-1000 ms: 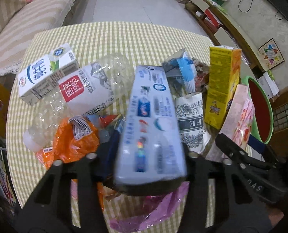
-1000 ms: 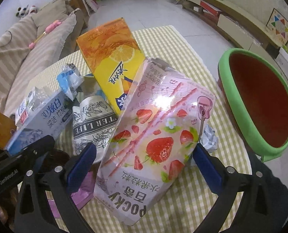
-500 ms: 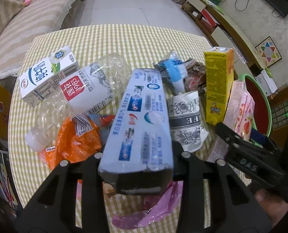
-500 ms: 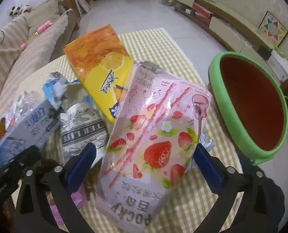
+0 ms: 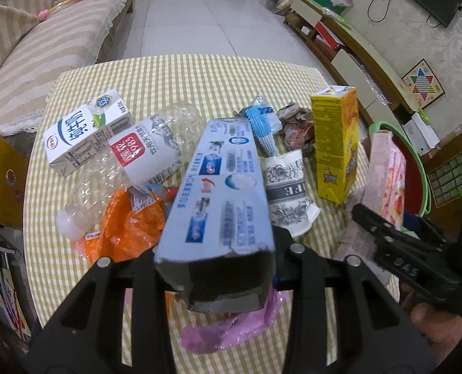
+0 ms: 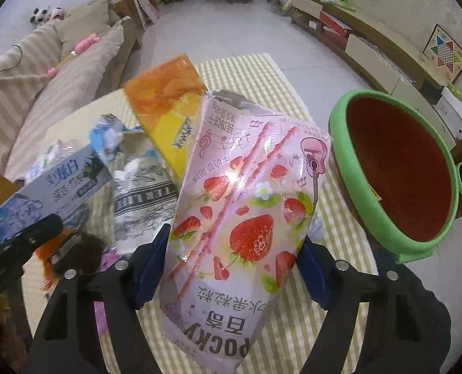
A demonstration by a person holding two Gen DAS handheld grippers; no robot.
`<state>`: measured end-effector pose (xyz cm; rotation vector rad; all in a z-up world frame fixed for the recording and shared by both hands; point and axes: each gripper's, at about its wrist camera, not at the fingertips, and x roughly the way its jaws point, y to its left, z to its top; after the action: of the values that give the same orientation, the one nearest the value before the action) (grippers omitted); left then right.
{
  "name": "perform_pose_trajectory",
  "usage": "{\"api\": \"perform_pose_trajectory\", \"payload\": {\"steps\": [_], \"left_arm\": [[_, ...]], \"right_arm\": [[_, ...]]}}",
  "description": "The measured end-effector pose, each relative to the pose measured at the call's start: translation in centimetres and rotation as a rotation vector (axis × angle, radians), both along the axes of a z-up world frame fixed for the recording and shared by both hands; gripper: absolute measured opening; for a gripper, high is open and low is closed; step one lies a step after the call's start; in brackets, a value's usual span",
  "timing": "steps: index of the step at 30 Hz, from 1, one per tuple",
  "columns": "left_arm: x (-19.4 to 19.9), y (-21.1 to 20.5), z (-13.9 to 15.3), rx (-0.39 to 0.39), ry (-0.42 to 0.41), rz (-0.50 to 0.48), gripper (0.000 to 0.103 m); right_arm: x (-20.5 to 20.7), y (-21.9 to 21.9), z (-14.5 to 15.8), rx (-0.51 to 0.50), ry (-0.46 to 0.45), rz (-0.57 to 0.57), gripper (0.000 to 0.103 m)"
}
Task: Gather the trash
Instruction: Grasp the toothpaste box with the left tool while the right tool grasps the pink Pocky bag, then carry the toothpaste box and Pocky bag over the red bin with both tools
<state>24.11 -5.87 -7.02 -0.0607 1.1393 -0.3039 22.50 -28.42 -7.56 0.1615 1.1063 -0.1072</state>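
The left tongs [image 5: 215, 268] are clenched on a toothpaste box [image 5: 221, 193], lifted over the checked desk [image 5: 199, 78]. The right tongs [image 6: 234, 265] clamp a pink snack bag [image 6: 246, 212] just beside the green bin [image 6: 396, 168]. Farther back lie a paper cup [image 5: 288, 190], a yellow carton [image 5: 335, 143] and a milk carton [image 5: 84, 131].

Soft, even indoor light, fairly dim toward the room's edges. Glare sits on the Pocky bag [image 6: 246, 218] between the right gripper's fingers [image 6: 151, 268] (print washed out there). Fisheye bending and dark corners frame both views.
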Motion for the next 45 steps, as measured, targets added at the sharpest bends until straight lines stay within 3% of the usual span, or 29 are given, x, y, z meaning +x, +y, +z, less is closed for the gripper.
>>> {"api": "perform_pose_trajectory", "payload": {"steps": [10, 26, 35, 45], "left_arm": [[-2.4, 0.8, 3.4, -0.046, -0.061, 0.020, 0.035], [-3.9, 0.8, 7.8, -0.066, -0.142, 0.010, 0.035], [-3.6, -2.3, 8.8, -0.086, -0.160, -0.053, 0.035], [-1.9, -9.1, 9.4, -0.134, -0.154, -0.173, 0.035]], "right_arm": [[-2.7, -0.5, 5.9, 0.117, -0.129, 0.068, 0.073], [-4.1, -1.4, 8.0, 0.147, -0.169, 0.060, 0.073], [-4.4, -4.9, 8.4, 0.143, -0.178, -0.011, 0.073], [-4.8, -12.5, 9.2, 0.099, -0.194, -0.149, 0.073]]}}
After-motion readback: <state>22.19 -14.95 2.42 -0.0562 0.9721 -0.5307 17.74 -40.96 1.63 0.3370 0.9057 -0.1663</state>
